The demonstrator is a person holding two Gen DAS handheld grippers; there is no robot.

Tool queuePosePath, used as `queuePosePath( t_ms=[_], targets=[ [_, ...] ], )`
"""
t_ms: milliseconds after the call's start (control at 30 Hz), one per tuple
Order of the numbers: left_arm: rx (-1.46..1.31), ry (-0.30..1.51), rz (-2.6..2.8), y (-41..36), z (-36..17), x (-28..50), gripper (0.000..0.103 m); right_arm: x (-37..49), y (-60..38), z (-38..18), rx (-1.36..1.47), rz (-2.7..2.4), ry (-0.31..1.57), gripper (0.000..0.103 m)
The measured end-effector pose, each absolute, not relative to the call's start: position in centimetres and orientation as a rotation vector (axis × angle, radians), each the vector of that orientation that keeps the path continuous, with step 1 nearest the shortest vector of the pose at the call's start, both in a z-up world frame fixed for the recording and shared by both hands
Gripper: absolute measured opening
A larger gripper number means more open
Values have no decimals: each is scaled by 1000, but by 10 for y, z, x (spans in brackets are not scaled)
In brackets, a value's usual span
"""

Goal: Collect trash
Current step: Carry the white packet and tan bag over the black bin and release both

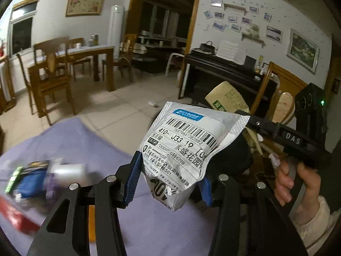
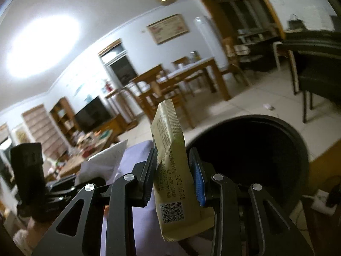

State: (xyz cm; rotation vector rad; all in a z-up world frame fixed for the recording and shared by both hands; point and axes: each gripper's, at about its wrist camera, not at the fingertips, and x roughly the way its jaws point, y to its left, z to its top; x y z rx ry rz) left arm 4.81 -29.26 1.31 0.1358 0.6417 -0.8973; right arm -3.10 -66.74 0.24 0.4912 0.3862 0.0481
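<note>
Both grippers are loaded, the left gripper (image 1: 168,183) clamped on a grey mailer (image 1: 187,147), the right gripper (image 2: 174,170) on a tan packet (image 2: 170,149) beside the black bin (image 2: 251,149) (neither dropped yet), while more litter (image 1: 40,177) waits on the purple cloth (image 1: 85,140).

Your left gripper (image 1: 168,181) is clamped on a crumpled silver courier pouch (image 1: 183,149) with a barcode label, which sticks up toward 12 o'clock. At 3 o'clock from it, your right hand (image 1: 296,183) grips its handle; the right gripper (image 2: 173,175) pinches an upright beige paper sachet (image 2: 170,160).
</note>
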Motion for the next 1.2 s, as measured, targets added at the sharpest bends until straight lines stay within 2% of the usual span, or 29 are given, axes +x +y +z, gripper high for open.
queuePosePath(
  t_ms=[300, 767, 833, 900, 933, 967, 1000, 1033, 1200],
  targets=[
    [144, 700, -948, -364, -6, 51, 48, -43, -739, -36, 576, -40, 390, 32],
    [170, 738, -987, -395, -23, 53, 48, -42, -756, -68, 619, -86, 416, 32],
    [179, 737, -984, -398, -22, 53, 53, -41, -757, -70, 621, -87, 424, 34],
    [187, 736, -980, -399, -20, 51, 53, -42, -757, -70, 623, -94, 432, 45],
    [194, 727, -976, -397, -18, 50, 60, -44, -753, -71, 621, -100, 433, 49],
    [199, 715, -966, -395, -16, 48, 65, -51, -745, -71, 620, -109, 431, 58],
    [200, 703, -958, -392, -14, 47, 74, -50, -746, -71, 621, -114, 430, 61],
    [200, 687, -948, -390, -11, 46, 77, -50, -745, -70, 620, -116, 430, 61],
    [157, 674, -928, -357, 1, 50, 77, -45, -730, -62, 588, -112, 437, 68]
  ],
)
